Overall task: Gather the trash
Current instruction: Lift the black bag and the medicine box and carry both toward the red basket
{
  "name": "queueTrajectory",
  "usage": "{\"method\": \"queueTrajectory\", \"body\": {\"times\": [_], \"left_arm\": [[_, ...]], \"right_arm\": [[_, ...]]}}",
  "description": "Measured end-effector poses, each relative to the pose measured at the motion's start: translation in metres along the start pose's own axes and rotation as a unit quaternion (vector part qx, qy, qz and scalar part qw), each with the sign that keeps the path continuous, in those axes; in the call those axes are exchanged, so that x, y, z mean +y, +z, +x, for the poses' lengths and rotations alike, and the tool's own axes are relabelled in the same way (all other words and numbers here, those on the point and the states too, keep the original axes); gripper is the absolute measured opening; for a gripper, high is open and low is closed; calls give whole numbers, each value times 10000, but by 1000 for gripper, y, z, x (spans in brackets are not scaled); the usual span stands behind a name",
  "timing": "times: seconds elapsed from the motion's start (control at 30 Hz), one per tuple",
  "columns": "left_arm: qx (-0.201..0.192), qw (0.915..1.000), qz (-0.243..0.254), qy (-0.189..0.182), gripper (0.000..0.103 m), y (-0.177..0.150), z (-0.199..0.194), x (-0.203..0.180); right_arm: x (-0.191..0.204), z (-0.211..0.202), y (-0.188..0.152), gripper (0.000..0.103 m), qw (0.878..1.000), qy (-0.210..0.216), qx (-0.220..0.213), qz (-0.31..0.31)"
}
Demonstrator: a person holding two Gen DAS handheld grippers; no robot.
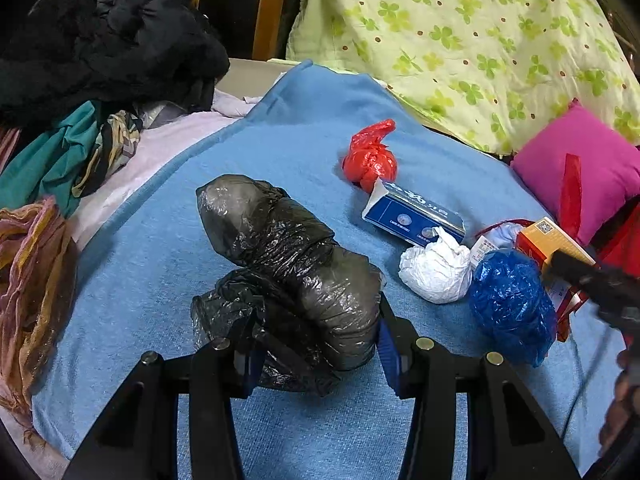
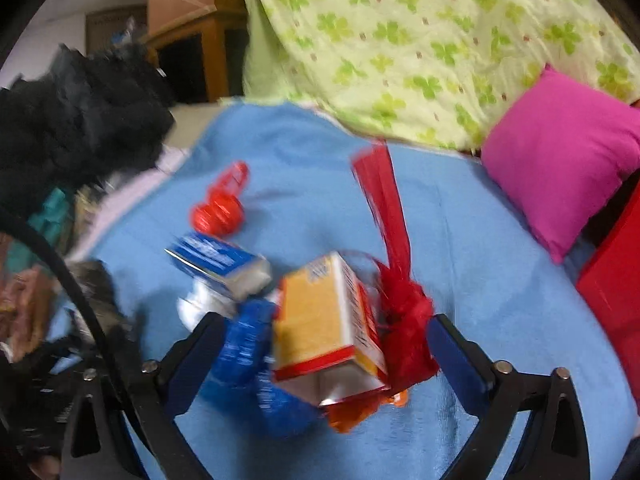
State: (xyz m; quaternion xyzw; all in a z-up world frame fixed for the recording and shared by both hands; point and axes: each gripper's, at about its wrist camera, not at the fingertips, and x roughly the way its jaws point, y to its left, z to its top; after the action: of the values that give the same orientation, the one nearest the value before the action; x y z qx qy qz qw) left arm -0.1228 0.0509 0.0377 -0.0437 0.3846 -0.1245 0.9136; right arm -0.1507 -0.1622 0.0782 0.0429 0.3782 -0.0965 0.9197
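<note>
A: Your left gripper (image 1: 318, 344) is clenched on the black bag (image 1: 288, 264), a rolled bundle lying on the blue blanket (image 1: 152, 240); both fingers (image 1: 387, 338) press its near end, and the left pad is half buried in loose plastic.

B: And your right gripper (image 2: 320, 344)?

A: Its fingers (image 2: 456, 356) are spread apart, straddling the orange box (image 2: 324, 320), the blue bag (image 2: 248, 352) and the red bag (image 2: 404, 320). That view is smeared, so you can't tell whether either pad touches anything.

B: Where's the rest of the trash?

A: Near the middle of the blanket: a knotted red bundle (image 1: 370, 158), a blue box (image 1: 412, 214) just beside it, and a white wad (image 1: 436, 270) touching that box. The print on the boxes is unreadable.

B: What's cut off?

A: The pink pillow (image 2: 560, 164) and the clothes pile (image 1: 100, 52) run out of frame.
</note>
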Motion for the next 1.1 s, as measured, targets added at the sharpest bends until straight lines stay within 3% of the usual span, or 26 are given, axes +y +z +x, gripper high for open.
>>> {"method": "queueTrajectory", "body": {"times": [0.03, 0.23, 0.47, 0.57, 0.7, 0.73, 0.77, 0.83, 0.97, 1.1], "left_arm": [[2, 10000, 3, -3, 50, 0, 1, 0], [15, 10000, 80, -27, 50, 0, 2, -3], [-42, 9999, 163, 40, 50, -2, 0, -6], [-79, 9997, 224, 80, 50, -4, -2, -8], [-80, 9995, 276, 112, 50, -5, -3, -10], [-74, 9995, 279, 120, 50, -6, -2, -11], [-73, 9995, 284, 136, 50, -6, -3, -11], [-85, 9994, 294, 162, 50, -6, -3, -12], [-76, 9994, 297, 178, 50, -6, -2, -13], [-77, 9994, 285, 161, 50, -5, -1, -12]], "right_arm": [[-7, 3, -3, 57, 9998, 114, 67, 168], [-33, -13, -7, 51, 9976, 356, -43, 594], [-54, -64, -16, 49, 9943, 553, -336, 852], [-67, -87, -33, 41, 9940, 459, -390, 918], [-83, -87, -64, 42, 9946, 416, -24, 952], [-85, -88, -71, 48, 9947, 352, -13, 971], [-86, -89, -76, 65, 9946, 283, -25, 1001], [-89, -96, -84, 74, 9929, 201, -202, 1156], [-86, -108, -89, 75, 9898, 205, -401, 1355], [-72, -103, -101, 75, 9863, 353, -251, 1589]]}}
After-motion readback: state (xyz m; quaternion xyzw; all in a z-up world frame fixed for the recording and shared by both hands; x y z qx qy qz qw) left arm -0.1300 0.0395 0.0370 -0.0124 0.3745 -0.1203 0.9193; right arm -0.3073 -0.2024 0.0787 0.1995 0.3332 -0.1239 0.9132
